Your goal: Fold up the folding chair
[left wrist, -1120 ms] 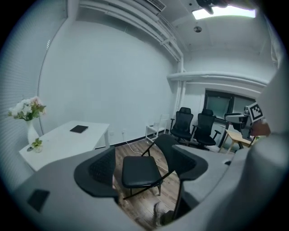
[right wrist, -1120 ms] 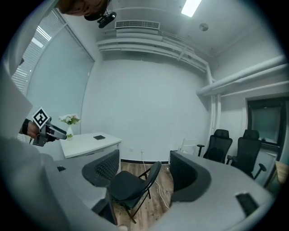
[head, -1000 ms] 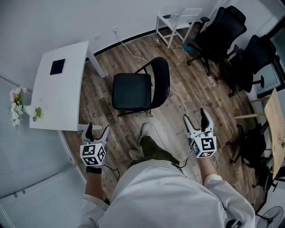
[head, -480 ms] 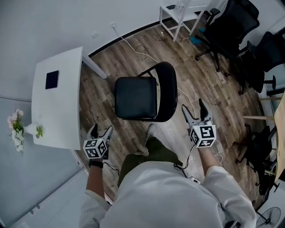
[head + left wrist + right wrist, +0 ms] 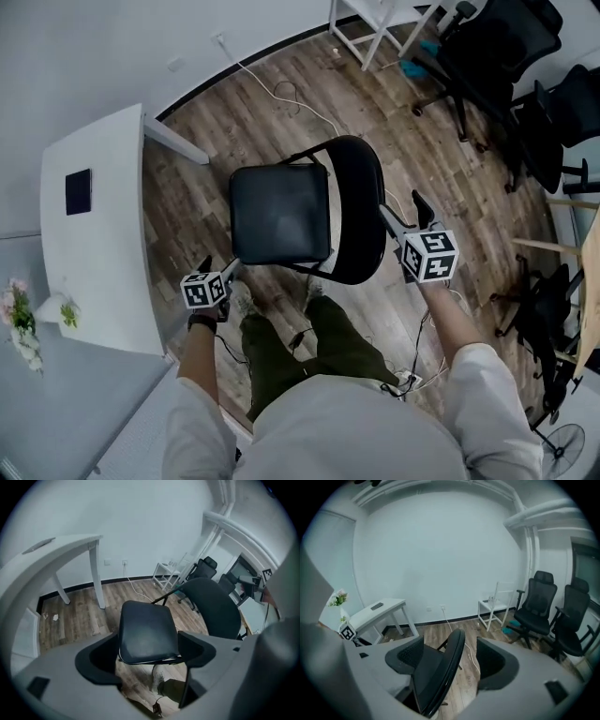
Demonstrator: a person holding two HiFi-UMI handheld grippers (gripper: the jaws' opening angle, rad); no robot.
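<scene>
Folding chair is seen unfolded on the wood floor, seat level, black backrest upright on the side toward the right gripper. It stands directly ahead of the person, whose shoes are placed just under the seat's near edge. A white table is set beside the chair on the left, with a dark flat object lying on it. Black office chairs are noted well apart at the upper right.

Left gripper is held low at the seat's near left corner; whether it touches cannot be told. In the left gripper view the left gripper is seen with its fingers spread wide. The seat is framed between them but is not pressed by either pad. Nothing is gripped.

Right gripper is held at the outer edge of the backrest. In the right gripper view the right gripper is seen with fingers well apart. The backrest is seen edge-on, standing in the gap, with clear space between it and the right-hand finger. No grip is made.
</scene>
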